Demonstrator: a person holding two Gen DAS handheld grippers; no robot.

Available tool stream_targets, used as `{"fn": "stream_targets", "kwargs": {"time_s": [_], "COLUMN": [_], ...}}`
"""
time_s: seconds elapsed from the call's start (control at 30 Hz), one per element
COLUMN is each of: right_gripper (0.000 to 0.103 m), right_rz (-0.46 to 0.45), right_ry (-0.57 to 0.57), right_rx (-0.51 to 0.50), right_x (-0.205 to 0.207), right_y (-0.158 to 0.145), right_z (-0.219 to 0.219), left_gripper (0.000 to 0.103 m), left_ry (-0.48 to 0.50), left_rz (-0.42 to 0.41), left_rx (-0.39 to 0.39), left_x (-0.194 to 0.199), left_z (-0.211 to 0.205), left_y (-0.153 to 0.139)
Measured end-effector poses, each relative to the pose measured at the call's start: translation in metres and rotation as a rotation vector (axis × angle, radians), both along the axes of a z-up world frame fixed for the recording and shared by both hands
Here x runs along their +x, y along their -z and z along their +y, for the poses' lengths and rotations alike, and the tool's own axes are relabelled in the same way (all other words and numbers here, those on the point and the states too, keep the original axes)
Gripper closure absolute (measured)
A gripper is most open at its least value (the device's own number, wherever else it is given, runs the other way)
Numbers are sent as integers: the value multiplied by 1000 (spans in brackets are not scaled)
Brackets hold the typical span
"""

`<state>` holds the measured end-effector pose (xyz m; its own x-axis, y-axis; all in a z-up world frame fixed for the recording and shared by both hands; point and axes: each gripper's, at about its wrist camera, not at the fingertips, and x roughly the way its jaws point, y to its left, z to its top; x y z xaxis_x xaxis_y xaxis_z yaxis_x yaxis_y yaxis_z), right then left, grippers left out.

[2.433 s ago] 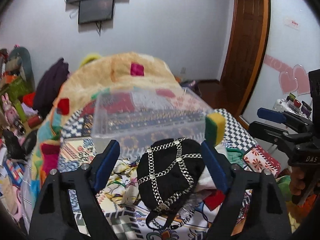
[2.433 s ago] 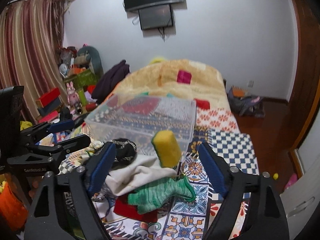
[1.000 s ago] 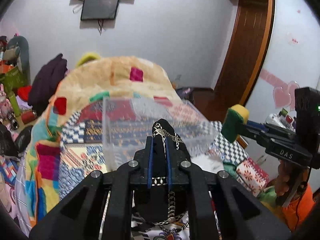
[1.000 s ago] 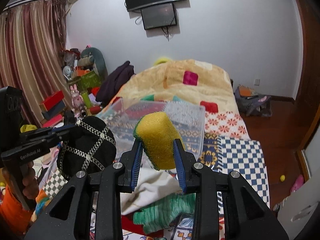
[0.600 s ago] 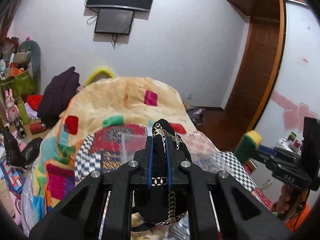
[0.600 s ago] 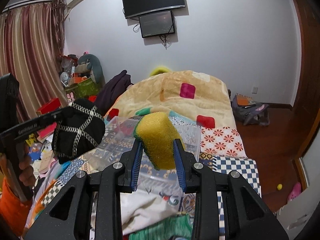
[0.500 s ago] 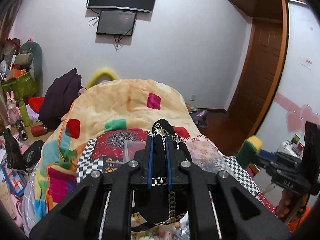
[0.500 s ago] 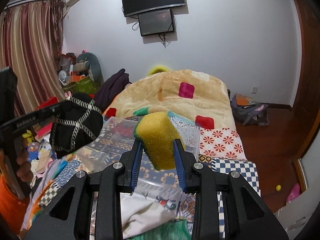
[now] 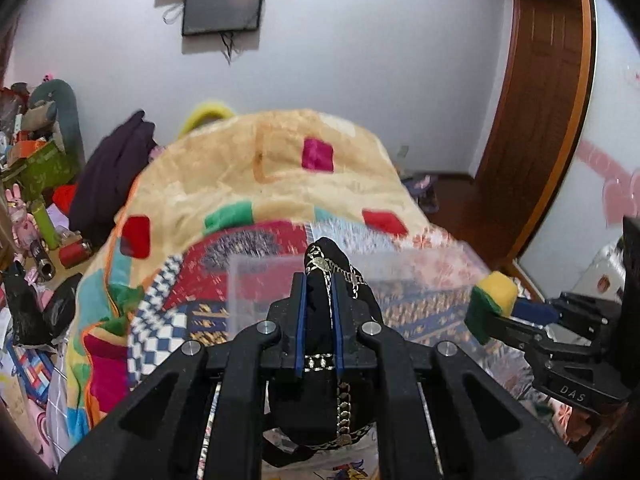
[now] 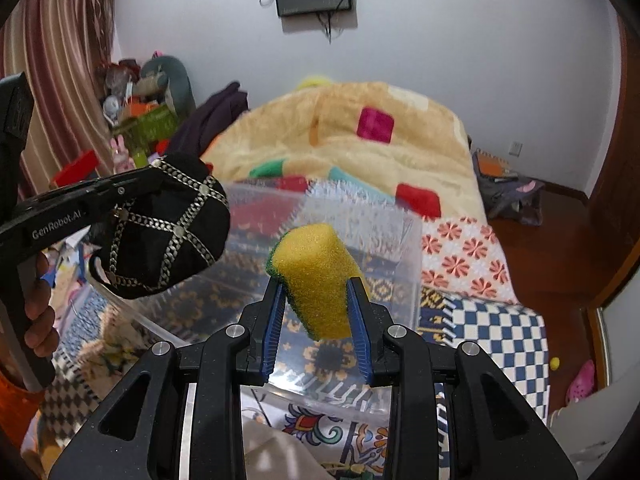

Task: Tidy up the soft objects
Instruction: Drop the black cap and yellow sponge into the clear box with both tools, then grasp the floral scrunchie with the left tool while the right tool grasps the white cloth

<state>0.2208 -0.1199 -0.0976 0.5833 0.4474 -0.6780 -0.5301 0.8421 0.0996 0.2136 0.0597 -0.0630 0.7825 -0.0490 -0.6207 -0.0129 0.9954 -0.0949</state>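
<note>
Patchwork bedspread (image 10: 496, 320) under clear bin (image 10: 404, 240)

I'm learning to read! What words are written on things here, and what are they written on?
"GenRobot.AI": on the side of the left gripper, which holds the black hat.
"DAS": on the right gripper, which holds the sponge.
No other text can be read.

Both wrist views look forward along their fingers, high over the bed (image 9: 280, 176), facing the far wall; both share clear bin (image 10: 360, 232), TV.
</note>
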Motion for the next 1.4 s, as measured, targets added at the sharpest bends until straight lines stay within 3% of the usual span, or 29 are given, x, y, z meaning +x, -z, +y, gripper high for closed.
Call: {"fn": "stream_targets", "kwargs": {"time_s": [0.2, 0.33, 0.4, 0.47, 0.67, 0.93, 1.1, 1.4], "right_gripper": [68, 43, 43, 42, 26, 20, 20, 20], "right_rz": [28, 19, 7, 8, -38, -42, -11, 100], "right_ry": [-34, -38, -39, -41, -21, -15, -26, -78], "right_rx": [-42, -32, -18, 0, 43, 98, 102, 53], "right_x": [-2, -5, -9, -10, -26, -54, -71, -89], "right_y": [10, 5, -2, -6, -31, -43, -34, 7], "right_z": [9, 9, 5, 3, -11, -22, -23, -9], "left_gripper": [91, 87, 82, 70, 38, 10, 7, 7], "left_ry": [32, 39, 48, 54, 70, 79, 72, 32], "left_rz": [88, 90, 81, 63, -11, -42, -29, 93], "left_rx": [-9, 1, -1, 5, 35, 84, 92, 53], "left_x": [9, 4, -1, -9, -42, -89, -110, -127], "left_z": [-4, -8, -8, -9, -12, -18, -16, -3], "left_y": [21, 22, 17, 10, -17, -25, -17, 30]}}
